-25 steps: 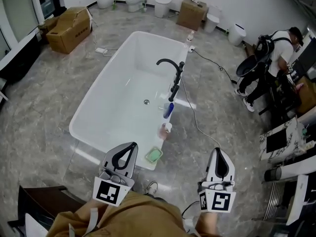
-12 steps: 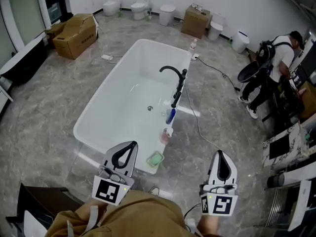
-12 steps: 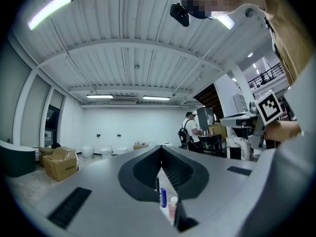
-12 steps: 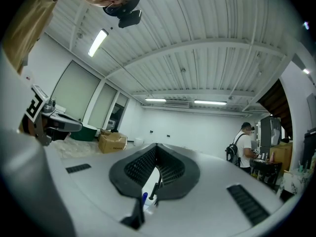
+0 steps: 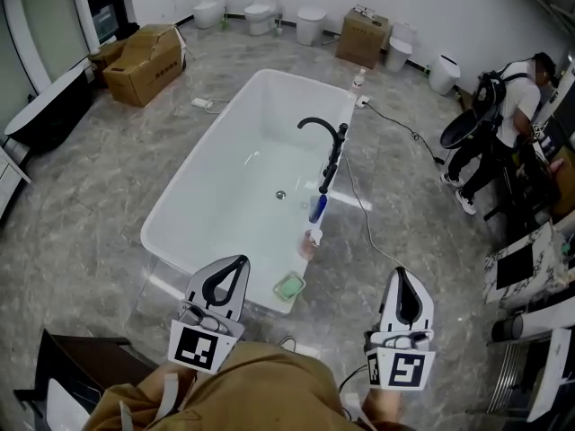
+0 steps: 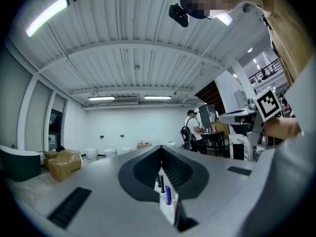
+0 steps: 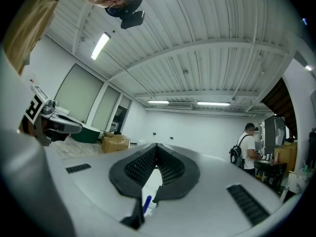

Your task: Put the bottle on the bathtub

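Vs 1 s ago: bathtub [image 5: 225, 187] sits a bit lower and further right in head view, with more of the far wall showing – grippers at the same spots. Blue bottle [image 5: 317, 207] stands upright on tub's right rim, just beside the black faucet [image 5: 325, 131], long axis vertical. Left gripper [image 5: 241, 262] and right gripper [image 5: 400, 271] – jaws fully closed, nothing held, both apart from the tub.

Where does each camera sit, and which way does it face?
Head view: on the head, steeply down at the bathtub; left gripper, right gripper, brown clothing show.
Left gripper view: on that gripper, level along shut jaws; right gripper shows at right.
Right gripper view: likewise; left gripper shows at left.
Shared: both gripper views catch the blue bottle and a bystander with backpack.
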A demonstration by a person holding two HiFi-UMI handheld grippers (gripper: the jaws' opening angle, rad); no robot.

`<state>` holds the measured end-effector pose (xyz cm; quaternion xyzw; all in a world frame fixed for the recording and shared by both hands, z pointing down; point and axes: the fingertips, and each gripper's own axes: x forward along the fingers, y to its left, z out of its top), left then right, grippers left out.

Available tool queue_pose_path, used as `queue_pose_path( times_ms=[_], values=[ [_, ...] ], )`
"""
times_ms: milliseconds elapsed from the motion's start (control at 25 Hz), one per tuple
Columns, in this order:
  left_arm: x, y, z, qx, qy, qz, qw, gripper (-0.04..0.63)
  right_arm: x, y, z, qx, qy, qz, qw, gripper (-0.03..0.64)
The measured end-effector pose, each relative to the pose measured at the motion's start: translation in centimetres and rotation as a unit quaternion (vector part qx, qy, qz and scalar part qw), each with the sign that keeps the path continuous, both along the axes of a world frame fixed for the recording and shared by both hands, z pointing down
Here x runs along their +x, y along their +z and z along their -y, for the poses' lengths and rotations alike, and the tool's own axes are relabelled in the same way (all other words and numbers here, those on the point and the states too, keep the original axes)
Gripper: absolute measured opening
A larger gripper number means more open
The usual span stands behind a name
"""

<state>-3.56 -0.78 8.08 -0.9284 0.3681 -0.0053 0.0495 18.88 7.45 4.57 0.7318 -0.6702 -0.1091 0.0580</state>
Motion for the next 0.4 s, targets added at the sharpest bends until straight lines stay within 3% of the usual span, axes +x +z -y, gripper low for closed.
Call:
queue_pose_path(
  times_ms=[400],
  values=[
    [-0.82, -0.07, 0.43, -0.004, -0.003, 0.002, 1.0, 0.006, -0.91, -0.01, 0.51, -0.006, -0.006, 0.001, 1.0, 0.003]
  ],
)
